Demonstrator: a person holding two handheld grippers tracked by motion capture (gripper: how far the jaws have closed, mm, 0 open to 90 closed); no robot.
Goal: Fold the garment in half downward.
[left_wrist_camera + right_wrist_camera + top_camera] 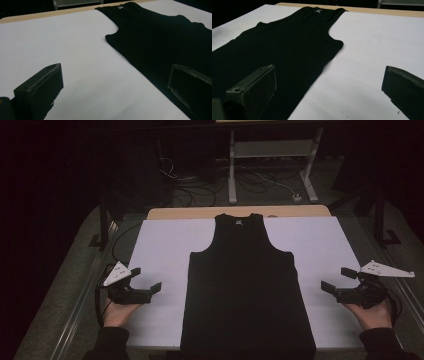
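Note:
A black sleeveless top (245, 280) lies flat on the white-covered table (160, 250), its neck toward the far edge and its hem hanging at the near edge. My left gripper (146, 279) hovers over the white cover left of the top, jaws wide apart and empty. Off the top's right side, my right gripper (338, 280) stands open too, nothing between its jaws. In the left gripper view the top (162, 42) spreads to the right beyond my left gripper (115, 90). In the right gripper view the top (284, 47) lies to the left, ahead of my right gripper (329, 85).
A bare wooden strip of the table (200, 212) shows past the white cover at the far edge. Behind it stand a white metal frame (272, 165) and loose cables (195, 190) on the floor. A black stand (102, 220) is at the table's left.

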